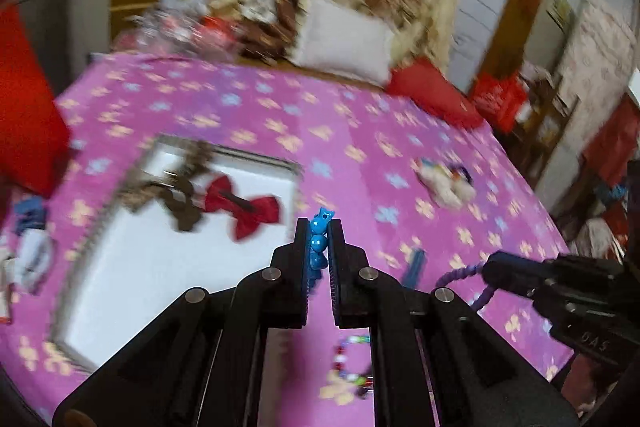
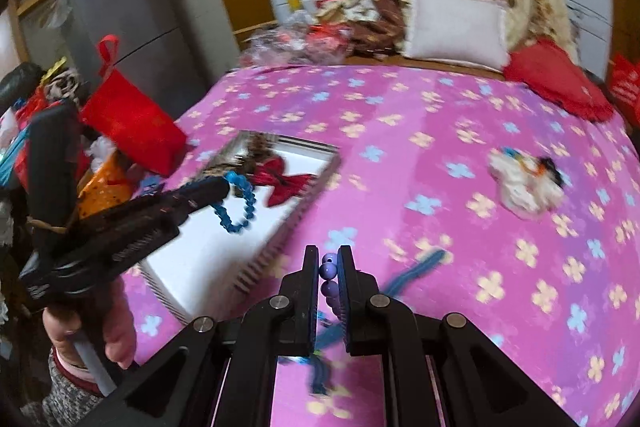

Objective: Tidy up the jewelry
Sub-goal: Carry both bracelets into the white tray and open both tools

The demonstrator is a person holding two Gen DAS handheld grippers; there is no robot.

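Now the left gripper (image 1: 320, 227) is clamped narrow on a blue bead bracelet (image 1: 318, 241), whose loop hangs above the near right part of the white tray (image 2: 208, 251). A person's hand (image 2: 90, 323) carries that tool. Just to its right, the right gripper (image 2: 329, 259) pinches a purple bead bracelet (image 2: 329, 273) over the pink flowered bed cover (image 2: 420, 155). Inside the tray's far end lie a red bow (image 1: 242, 209) and a brown bow (image 1: 176, 199). Further right on the cover sits a white fuzzy hair piece (image 2: 526, 185); a blue strip (image 1: 414, 267) and a multicoloured bead bracelet (image 1: 352, 371) lie near the grippers.
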